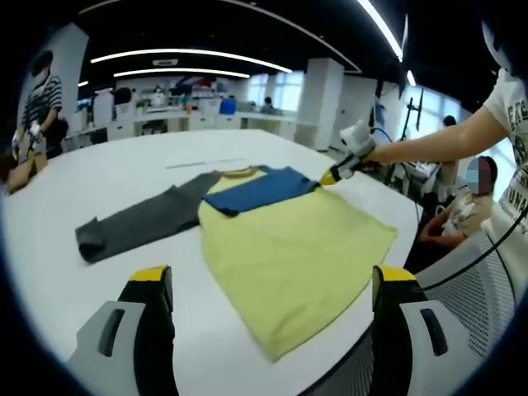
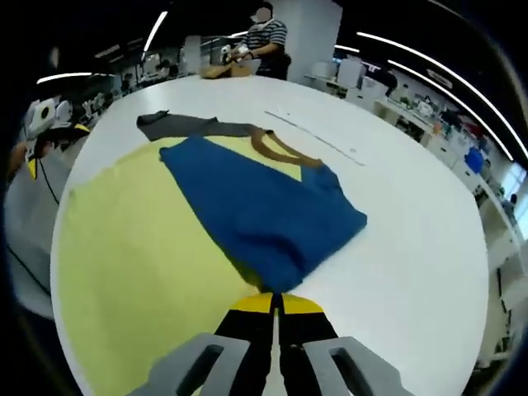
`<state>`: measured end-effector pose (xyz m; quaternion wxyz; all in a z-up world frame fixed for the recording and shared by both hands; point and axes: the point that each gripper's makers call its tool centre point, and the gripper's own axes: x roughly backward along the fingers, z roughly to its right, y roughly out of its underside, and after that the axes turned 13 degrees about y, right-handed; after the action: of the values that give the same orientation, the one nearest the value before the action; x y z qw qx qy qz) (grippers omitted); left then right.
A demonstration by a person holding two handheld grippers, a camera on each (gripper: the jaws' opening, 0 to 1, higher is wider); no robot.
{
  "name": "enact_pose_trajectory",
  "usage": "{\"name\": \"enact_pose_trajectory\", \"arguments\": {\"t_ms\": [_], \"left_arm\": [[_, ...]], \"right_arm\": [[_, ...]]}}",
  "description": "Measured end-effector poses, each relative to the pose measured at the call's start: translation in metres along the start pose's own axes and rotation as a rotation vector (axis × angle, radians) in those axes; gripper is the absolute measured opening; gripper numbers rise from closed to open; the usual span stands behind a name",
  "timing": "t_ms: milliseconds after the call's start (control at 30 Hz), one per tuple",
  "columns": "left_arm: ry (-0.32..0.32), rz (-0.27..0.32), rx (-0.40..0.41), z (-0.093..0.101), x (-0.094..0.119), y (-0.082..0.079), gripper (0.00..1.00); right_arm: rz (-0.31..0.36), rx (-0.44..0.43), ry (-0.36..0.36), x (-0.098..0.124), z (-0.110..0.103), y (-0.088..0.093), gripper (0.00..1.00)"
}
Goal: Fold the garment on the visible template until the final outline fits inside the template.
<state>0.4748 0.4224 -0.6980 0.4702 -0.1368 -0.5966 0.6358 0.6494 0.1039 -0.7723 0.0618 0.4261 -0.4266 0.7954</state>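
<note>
A garment with a yellow body (image 1: 297, 247) lies flat on the white table (image 1: 124, 165). Its grey sleeve (image 1: 140, 219) stretches out to the left. Its blue sleeve (image 1: 264, 188) is folded across the chest below the brown collar (image 1: 238, 172). My left gripper (image 1: 272, 276) stands wide open, hovering near the hem and holding nothing. My right gripper (image 2: 276, 304) is shut on the end of the blue sleeve (image 2: 264, 206), just past the yellow body (image 2: 132, 247). In the left gripper view, the right gripper (image 1: 334, 175) rests at the sleeve's far corner.
A faint thin line (image 1: 206, 162) is marked on the table beyond the collar. A person (image 1: 37, 99) stands by a cardboard box at the far edge. Another person (image 1: 470, 198) sits to the right, near a mesh chair (image 1: 487, 280). The table's rounded edge runs close under the hem.
</note>
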Motion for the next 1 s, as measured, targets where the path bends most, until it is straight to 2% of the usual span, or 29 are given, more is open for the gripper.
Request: {"name": "enact_pose_trajectory", "arguments": {"t_ms": [333,400,533,667,900,1000], "left_arm": [[-0.004,-0.004,0.002,-0.001,0.001,0.001,0.97],[-0.005,-0.001,0.001,-0.001,0.001,0.001,0.97],[-0.006,-0.002,0.002,-0.001,0.002,0.001,0.97],[-0.008,-0.001,0.0,-0.001,0.003,0.0,0.98],[-0.018,0.001,0.0,-0.003,0.006,0.0,0.98],[-0.021,0.003,0.003,-0.003,0.007,0.0,0.98]], "right_arm": [[-0.017,-0.067,0.003,-0.002,0.001,0.004,0.0],[-0.022,-0.14,-0.011,0.0,-0.002,0.002,0.0],[-0.012,-0.164,0.033,0.0,0.004,0.001,0.13],[-0.022,-0.228,0.07,-0.001,0.007,0.006,0.17],[-0.019,-0.356,0.087,-0.003,0.004,0.011,0.09],[-0.015,-0.364,0.088,-0.003,0.001,0.012,0.07]]}}
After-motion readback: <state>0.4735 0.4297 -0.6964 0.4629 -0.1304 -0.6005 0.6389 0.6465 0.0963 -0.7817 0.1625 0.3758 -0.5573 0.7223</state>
